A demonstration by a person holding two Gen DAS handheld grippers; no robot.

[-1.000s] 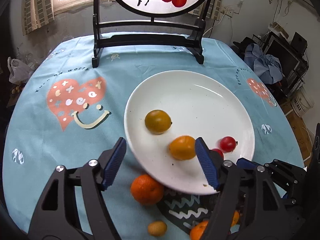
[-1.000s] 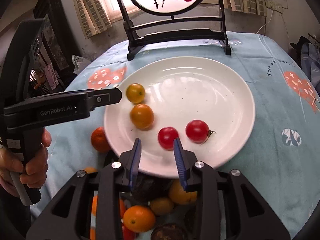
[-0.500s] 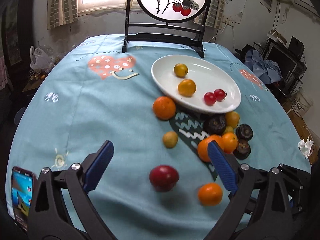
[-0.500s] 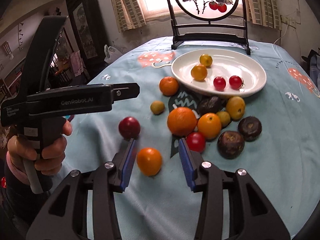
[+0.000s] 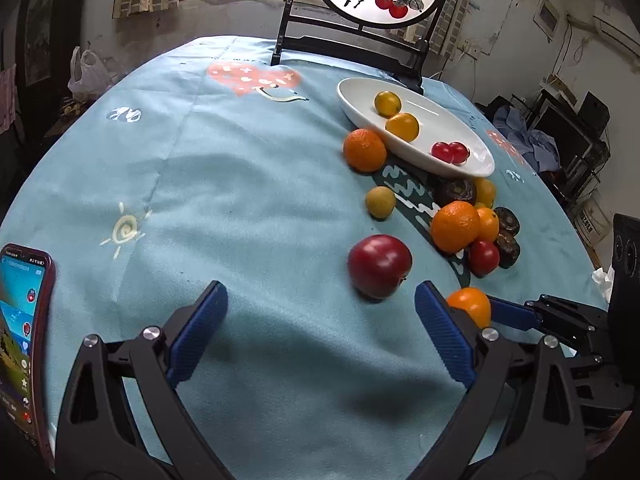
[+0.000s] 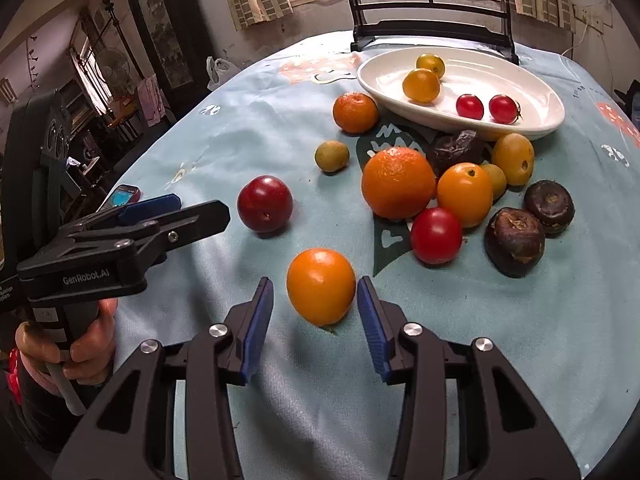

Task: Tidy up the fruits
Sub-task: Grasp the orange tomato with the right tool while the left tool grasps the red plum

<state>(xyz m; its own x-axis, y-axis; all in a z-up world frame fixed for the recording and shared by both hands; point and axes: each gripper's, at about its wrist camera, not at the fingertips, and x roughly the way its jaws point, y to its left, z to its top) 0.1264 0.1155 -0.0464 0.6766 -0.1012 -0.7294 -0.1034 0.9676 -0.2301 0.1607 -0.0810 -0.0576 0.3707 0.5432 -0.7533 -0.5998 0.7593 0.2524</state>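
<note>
A white plate (image 6: pixel 536 118) (image 5: pixel 476 160) at the far side holds two yellow-orange tomatoes and two red cherry tomatoes. Loose fruit lies in front of it. My right gripper (image 6: pixel 316 304) is open with its jaws on both sides of an orange tomato (image 6: pixel 321 291), not closed on it; that tomato also shows in the left wrist view (image 5: pixel 470 304). My left gripper (image 5: pixel 320 326) is wide open and empty, just short of a dark red plum (image 5: pixel 379 265) (image 6: pixel 265 204).
A large orange (image 6: pixel 398 187), a mandarin (image 6: pixel 355 112), a red tomato (image 6: pixel 436 234), several dark brown fruits (image 6: pixel 514 240) and small yellow ones cluster mid-table. A phone (image 5: pixel 22 336) lies at the near left edge. A black stand with a round painted screen (image 5: pixel 348 48) stands behind the plate.
Both grippers have pulled back from the plate to the near side of the table. The right gripper's jaws now sit around the orange tomato; the left gripper has come close to the plum.
</note>
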